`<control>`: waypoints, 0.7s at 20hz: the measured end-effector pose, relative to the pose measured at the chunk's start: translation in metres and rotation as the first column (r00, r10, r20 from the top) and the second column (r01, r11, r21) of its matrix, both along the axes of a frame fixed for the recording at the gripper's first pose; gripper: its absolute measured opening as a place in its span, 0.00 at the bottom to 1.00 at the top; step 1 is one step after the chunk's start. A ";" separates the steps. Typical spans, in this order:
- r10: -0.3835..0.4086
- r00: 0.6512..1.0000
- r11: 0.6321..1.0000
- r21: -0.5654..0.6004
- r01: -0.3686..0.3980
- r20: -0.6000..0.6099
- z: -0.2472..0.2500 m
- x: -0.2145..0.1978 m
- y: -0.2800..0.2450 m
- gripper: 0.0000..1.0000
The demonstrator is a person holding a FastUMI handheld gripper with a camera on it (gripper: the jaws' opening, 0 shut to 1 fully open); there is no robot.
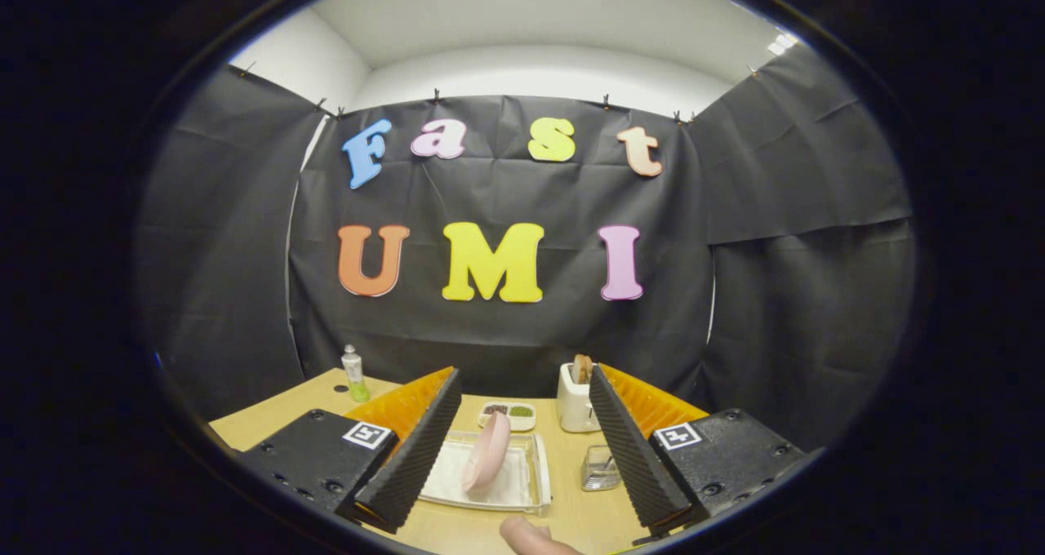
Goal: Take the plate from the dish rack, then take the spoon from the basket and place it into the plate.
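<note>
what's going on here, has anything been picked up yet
Nothing yet. A person holds the gripper over a wooden table, fingers open and empty. Between and just ahead of them a pink plate stands on edge in the clear dish rack. A small wire basket sits by the right finger, a toaster beyond it.

**Surfaces I see from the gripper camera**

I see a matt, wood-look table (277,420). The dish rack (535,465) looks like clear glossy plastic, and the plate (487,452) in it is smooth. The gripper (522,445) stands open, with ribbed, matt pads (416,449). The toaster (574,404) looks smooth.
</note>
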State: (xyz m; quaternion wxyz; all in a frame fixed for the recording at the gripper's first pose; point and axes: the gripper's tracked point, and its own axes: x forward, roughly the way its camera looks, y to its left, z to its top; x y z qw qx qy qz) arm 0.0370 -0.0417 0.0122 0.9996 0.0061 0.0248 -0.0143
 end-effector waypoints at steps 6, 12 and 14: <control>0.014 0.996 1.000 0.006 -0.013 -0.087 -0.002 0.051 0.006 1.00; 0.030 0.932 1.000 0.005 -0.030 -0.360 -0.042 0.129 0.019 1.00; 0.034 0.881 0.999 -0.007 -0.043 -0.473 -0.060 0.152 0.023 1.00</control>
